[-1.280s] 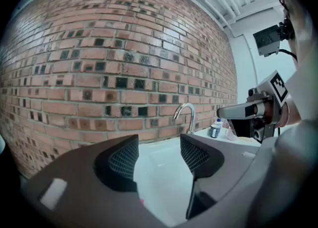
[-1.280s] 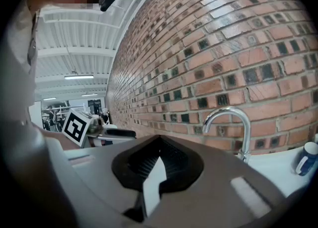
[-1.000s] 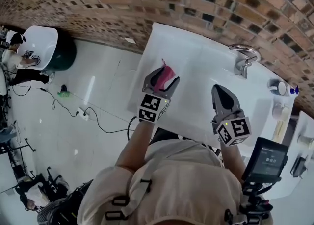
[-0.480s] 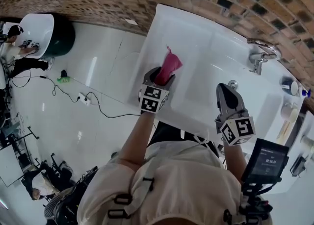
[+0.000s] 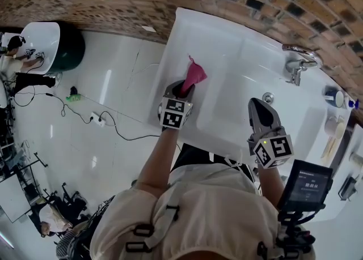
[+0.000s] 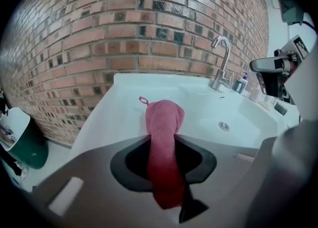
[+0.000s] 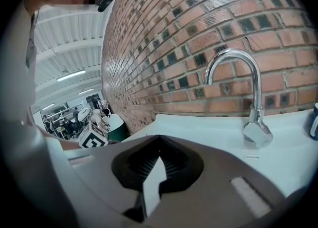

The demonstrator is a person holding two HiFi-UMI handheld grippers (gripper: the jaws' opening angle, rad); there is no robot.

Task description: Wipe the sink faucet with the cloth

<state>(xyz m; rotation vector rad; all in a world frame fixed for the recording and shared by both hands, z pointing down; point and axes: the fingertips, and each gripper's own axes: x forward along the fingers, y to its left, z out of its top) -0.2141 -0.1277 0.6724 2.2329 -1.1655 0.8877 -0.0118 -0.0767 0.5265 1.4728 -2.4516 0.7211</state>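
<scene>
Left gripper (image 5: 184, 88) has just been closing its jaws and now pinches the pink cloth (image 5: 194, 73), which sticks out beyond the jaws over the flat left part of the white sink (image 5: 227, 38). Right gripper (image 5: 261, 109), jaws together and empty, hovers at the basin's front edge, pointing toward the faucet (image 5: 298, 62), well apart from the cloth.

Your cloth (image 6: 163, 127) is pink terry, matt and nubbly. The sink (image 5: 227, 49) under it is smooth, glossy white, like glazed ceramic. The faucet (image 7: 257, 131) is polished chrome metal, mirror-bright. The brick wall (image 6: 124, 33) is rough and matt. The floor (image 5: 113, 140) is smooth, shiny white. On your left gripper (image 5: 181, 87) and right gripper (image 5: 256, 103) the jaws look like matt grey plastic, ribbed inside.
</scene>
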